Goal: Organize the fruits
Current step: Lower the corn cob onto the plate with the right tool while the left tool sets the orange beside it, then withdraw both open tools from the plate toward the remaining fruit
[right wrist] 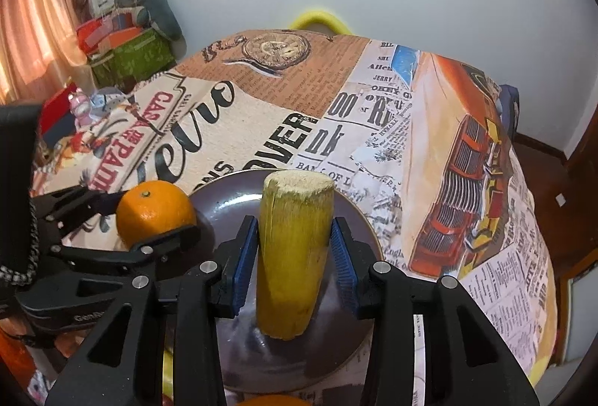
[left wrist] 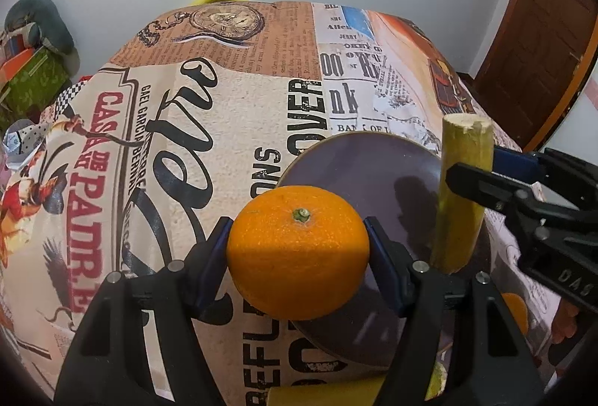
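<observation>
My left gripper (left wrist: 298, 251) is shut on an orange (left wrist: 298, 251) and holds it over the left rim of a dark purple plate (left wrist: 373, 166). The same orange (right wrist: 155, 211) and the left gripper (right wrist: 149, 219) show at the left of the right wrist view. My right gripper (right wrist: 295, 256) is shut on a yellow-green cut stalk piece (right wrist: 293, 256), upright over the middle of the plate (right wrist: 231, 200). The stalk piece (left wrist: 461, 189) and the right gripper (left wrist: 467, 178) show at the right of the left wrist view.
The plate sits on a table with a printed newspaper-style cloth (left wrist: 224, 107). Another orange (left wrist: 517, 310) and a yellow stalk piece (left wrist: 325, 396) lie near the front edge. A second orange (right wrist: 267, 400) peeks in below. Boxes and clutter (right wrist: 127, 47) stand beyond the table's left.
</observation>
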Available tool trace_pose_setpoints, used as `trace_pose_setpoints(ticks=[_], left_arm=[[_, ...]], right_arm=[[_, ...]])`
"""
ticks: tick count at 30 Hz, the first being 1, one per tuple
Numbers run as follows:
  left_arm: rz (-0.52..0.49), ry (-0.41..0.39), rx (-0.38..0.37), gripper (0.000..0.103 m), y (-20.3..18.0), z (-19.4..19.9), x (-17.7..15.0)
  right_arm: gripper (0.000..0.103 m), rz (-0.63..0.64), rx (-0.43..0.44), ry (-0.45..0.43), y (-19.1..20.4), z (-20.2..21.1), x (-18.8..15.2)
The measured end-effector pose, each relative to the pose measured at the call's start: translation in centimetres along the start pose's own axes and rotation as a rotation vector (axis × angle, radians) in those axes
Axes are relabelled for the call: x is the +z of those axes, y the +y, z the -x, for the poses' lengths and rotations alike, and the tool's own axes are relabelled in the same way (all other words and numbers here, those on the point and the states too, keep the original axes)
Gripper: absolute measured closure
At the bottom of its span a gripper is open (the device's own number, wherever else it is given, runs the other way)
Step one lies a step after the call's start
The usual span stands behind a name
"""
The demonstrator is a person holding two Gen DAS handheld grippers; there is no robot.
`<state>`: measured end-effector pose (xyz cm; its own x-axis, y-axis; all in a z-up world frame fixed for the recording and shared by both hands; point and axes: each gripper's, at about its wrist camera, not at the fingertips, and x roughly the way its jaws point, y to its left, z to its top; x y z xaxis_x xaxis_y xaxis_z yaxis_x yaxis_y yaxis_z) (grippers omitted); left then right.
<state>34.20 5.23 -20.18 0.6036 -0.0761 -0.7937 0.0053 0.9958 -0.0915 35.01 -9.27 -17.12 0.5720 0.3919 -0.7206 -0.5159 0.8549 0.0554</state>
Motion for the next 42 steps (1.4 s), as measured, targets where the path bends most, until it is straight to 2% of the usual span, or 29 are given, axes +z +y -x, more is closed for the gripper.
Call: trace_pose_setpoints(ticks=[6, 8, 11, 15, 19, 23, 28, 35, 42], left_arm=[[-0.017, -0.007, -0.017, 0.034, -0.4, 0.1, 0.3], [-0.03, -0.049, -0.005, 0.034, -0.7, 1.0, 0.4], [-0.033, -0.087, -0.003, 0.025, -0.9, 2.3, 0.8], [-0.029, -0.119, 0.011, 0.024, -0.9, 4.1, 1.0], [-0.034, -0.135, 0.022, 0.024, -0.9, 5.9, 0.8], [-0.042, -0.146, 0.039, 0.024, -1.1, 7.8, 0.0], [-0.04, -0.15, 0.042, 0.024, -1.1, 9.9, -1.2], [-0.043, -0.122, 0.029, 0.015, -1.8, 11.4, -3.6], [-0.046, -0.016, -0.01, 0.013, -3.6, 9.3, -6.5]], right_arm=[[0.064, -0.016, 0.001, 0.003, -0.6, 0.2, -0.4], [0.064, -0.028, 0.011, 0.001, -0.8, 0.4, -0.5], [0.063, -0.029, 0.012, -0.007, -0.8, 1.1, -0.7], [0.057, -0.034, 0.0, -0.038, -0.7, 2.6, -0.8], [0.055, -0.039, -0.002, -0.07, -0.5, 4.5, -1.1], [0.055, -0.049, -0.006, -0.096, -0.3, 6.5, -1.6], [0.047, -0.053, -0.021, -0.127, 0.1, 9.0, -2.6], [0.045, -0.069, -0.034, -0.135, 0.3, 11.0, -4.7], [0.043, -0.069, -0.054, -0.104, 0.3, 11.5, -7.4]])
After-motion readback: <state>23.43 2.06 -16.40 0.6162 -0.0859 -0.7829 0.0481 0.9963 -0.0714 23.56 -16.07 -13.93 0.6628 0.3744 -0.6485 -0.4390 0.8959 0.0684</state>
